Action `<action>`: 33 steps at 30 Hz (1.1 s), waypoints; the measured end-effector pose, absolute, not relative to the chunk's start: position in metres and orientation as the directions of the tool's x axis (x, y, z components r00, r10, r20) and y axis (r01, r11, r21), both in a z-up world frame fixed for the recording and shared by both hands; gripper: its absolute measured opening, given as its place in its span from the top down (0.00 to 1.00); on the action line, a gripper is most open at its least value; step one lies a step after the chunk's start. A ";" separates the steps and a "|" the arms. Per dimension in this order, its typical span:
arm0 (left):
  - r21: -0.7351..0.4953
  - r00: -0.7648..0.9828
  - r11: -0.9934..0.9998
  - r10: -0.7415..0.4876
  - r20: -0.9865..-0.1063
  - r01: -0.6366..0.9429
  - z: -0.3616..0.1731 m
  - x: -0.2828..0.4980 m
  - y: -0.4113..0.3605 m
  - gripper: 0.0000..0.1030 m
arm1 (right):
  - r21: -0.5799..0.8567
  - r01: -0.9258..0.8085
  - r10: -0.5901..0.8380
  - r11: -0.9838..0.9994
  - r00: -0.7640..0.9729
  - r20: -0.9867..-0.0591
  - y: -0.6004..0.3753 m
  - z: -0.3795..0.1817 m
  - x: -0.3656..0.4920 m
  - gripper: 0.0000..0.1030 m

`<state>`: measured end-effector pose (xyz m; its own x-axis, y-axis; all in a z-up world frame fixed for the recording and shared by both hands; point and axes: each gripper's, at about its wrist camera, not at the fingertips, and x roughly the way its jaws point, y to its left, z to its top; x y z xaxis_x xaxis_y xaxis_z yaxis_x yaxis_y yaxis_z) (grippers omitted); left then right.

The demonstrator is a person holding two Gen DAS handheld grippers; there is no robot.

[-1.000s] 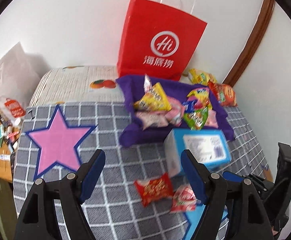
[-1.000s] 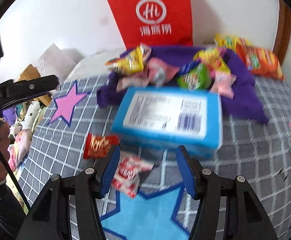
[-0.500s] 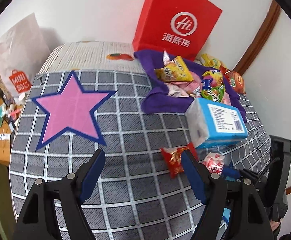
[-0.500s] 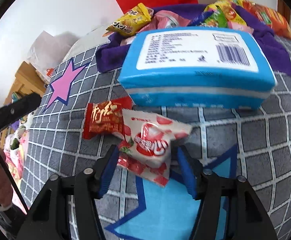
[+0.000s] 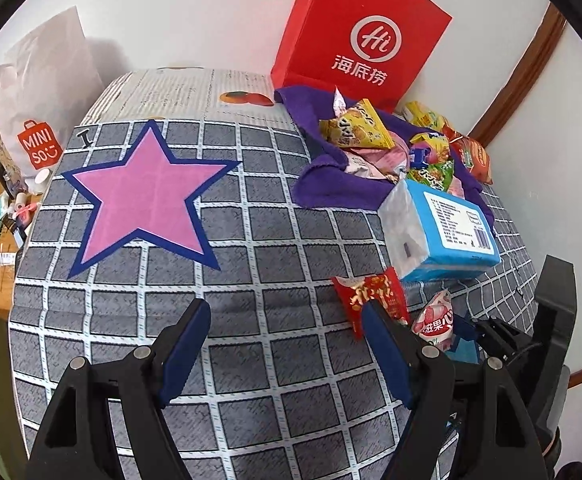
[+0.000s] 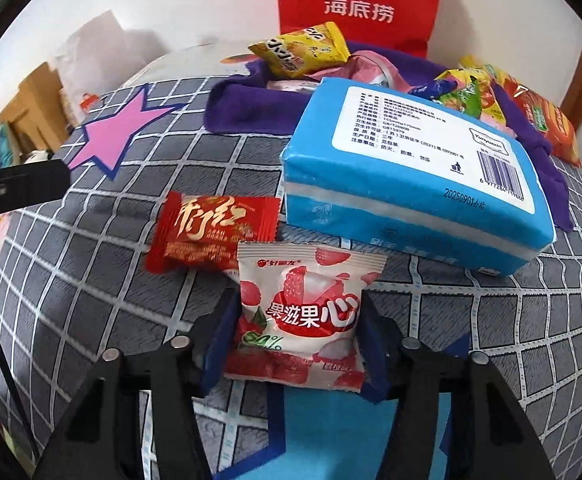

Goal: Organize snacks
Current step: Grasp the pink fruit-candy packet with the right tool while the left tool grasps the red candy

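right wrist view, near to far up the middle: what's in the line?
right gripper, jaws closing around the strawberry gummy packet → red candy packet → blue tissue pack → purple cloth → yellow snack packet → red paper bag

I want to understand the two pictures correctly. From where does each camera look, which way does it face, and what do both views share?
Left wrist view: sits on the left gripper, looks forward and down over the checked cloth toward the pink star; its jaws stand open and empty, with the right gripper at the right edge.
Right wrist view: sits on the right gripper, looks down at the strawberry packet between its closing jaws.
Shared: strawberry packet, red packet, blue pack, red bag.
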<state>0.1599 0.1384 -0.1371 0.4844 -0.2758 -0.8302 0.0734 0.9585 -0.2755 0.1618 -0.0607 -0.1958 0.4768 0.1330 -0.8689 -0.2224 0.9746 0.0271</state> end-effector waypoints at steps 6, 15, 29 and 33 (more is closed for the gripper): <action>-0.269 0.467 0.958 -0.283 -0.838 0.098 -0.141 0.160 0.115 0.26 | 0.120 -0.215 0.209 0.969 0.464 -0.861 -0.084 -0.188 0.159 0.54; -0.310 0.408 0.945 -0.326 -0.853 0.107 -0.164 0.174 0.074 0.25 | 0.135 -0.152 0.195 0.979 0.513 -0.836 -0.144 -0.166 0.136 0.54; -0.191 0.422 0.978 -0.209 -0.882 0.086 -0.186 0.191 0.030 0.27 | 0.158 -0.100 0.187 0.982 0.546 -0.816 -0.192 -0.161 0.124 0.54; -0.109 0.435 0.989 -0.141 -0.889 0.098 -0.189 0.194 0.019 0.28 | 0.161 -0.083 0.180 0.984 0.551 -0.815 -0.201 -0.162 0.125 0.54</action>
<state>0.1943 0.0188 -0.1887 0.4348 -0.1413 -0.8894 0.0985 0.9891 -0.1090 0.1253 -0.2014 -0.1624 0.5509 0.1797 -0.8150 -0.0832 0.9835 0.1606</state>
